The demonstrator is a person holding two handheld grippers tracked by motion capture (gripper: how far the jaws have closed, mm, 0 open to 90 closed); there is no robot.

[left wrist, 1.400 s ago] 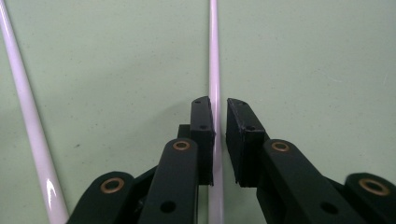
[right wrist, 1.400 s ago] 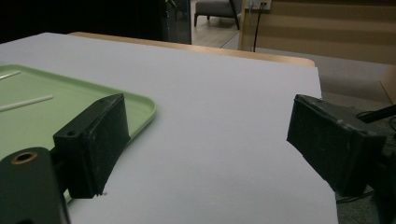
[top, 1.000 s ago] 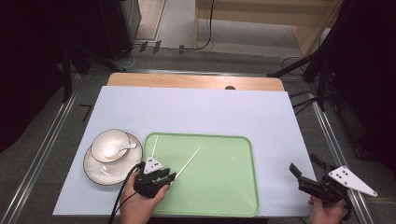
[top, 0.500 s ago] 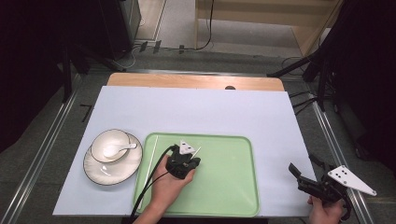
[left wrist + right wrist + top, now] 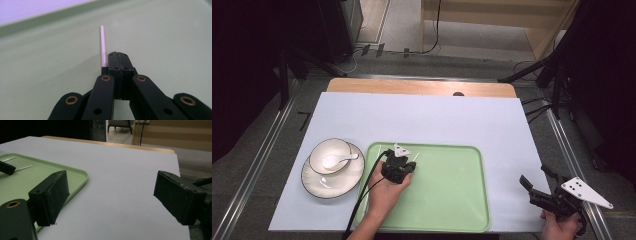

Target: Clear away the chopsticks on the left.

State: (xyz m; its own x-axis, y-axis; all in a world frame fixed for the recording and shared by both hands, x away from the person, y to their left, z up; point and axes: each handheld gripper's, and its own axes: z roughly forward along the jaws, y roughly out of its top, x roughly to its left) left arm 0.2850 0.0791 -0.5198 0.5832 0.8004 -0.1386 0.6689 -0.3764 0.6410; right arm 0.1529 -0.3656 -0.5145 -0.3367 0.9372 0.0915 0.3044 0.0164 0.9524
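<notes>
Pale sheet over the table, green tray at my near edge, bowl and saucer to its left.

From above, my left gripper [image 5: 400, 157] sits low on the tray [image 5: 452, 200]; my right gripper [image 5: 537, 189] hovers off the tray's right side. Left gripper view: jaws pressed together beside a white stick [image 5: 102, 47], which seems to lie along their left flank; whether it is pinched I cannot tell; I should lift slowly and level. Right gripper view: jaws wide, holding nothing, over bare sheet [image 5: 120, 177].

Tray and dishes on the table
Rectangular green plastic tray [image 5: 447, 200] sits right of the white saucer [image 5: 314, 182], whose white bowl [image 5: 328, 152] holds a white spoon [image 5: 338, 160]
</notes>
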